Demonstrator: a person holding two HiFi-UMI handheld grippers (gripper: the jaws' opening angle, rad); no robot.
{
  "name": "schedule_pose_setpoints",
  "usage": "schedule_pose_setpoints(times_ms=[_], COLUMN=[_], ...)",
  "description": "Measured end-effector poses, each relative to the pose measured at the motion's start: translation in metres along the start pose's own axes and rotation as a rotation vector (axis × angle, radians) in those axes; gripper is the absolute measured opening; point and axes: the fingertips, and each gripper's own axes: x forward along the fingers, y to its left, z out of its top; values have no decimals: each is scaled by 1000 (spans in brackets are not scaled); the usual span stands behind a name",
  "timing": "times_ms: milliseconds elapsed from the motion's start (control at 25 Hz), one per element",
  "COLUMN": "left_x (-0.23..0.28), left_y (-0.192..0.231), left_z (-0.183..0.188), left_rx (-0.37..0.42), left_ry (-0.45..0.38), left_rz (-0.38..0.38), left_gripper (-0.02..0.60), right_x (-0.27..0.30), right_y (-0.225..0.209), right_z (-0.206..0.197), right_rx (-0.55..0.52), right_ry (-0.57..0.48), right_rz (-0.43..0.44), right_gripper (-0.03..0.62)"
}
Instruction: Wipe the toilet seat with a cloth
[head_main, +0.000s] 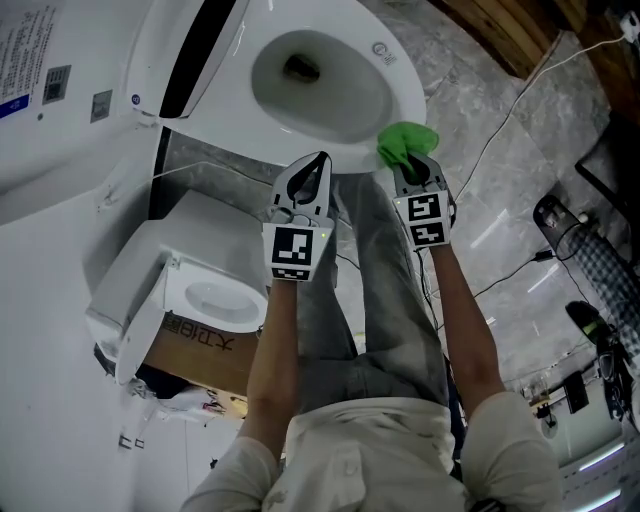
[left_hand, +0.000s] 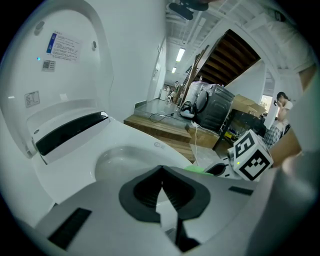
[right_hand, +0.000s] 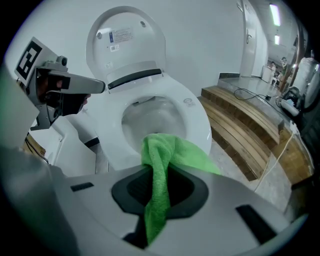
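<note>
Here right gripper (head_main: 413, 168), arm (head_main: 468, 320) outstretched, clamps cloth (head_main: 405, 141) by toilet seat (head_main: 404, 92)

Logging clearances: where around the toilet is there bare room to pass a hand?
Free: the seat rim around the bowl, and marble floor between it and the wooden step. Crowded: the left, beside a white fixture on cardboard; a cable crosses the floor.

The head camera looks steeply down past both arms (head_main: 272, 350) at the toilet (head_main: 405, 95). Cameras riding close behind the left hand-held gripper (head_main: 321, 162) and right hand-held gripper (head_main: 417, 166) face forward; all three share that toilet ahead.
</note>
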Motion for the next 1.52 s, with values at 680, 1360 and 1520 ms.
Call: schedule_pose_setpoints(times_ms=[680, 1360, 1520], left_x=[-45, -79, -84], left_y=[42, 74, 79], left_z=[-21, -33, -35], left_rx=[8, -31, -42], left_ry=[-4, -30, -37], left_rz=[-23, 32, 47], left_gripper=[12, 12, 12], right_x=[14, 28, 30], right_y=[69, 106, 111], right_z=[5, 18, 22], right_rx=[5, -63, -88], right_ry=[25, 39, 45], right_rz=[-16, 12, 25], right_gripper=[43, 43, 43])
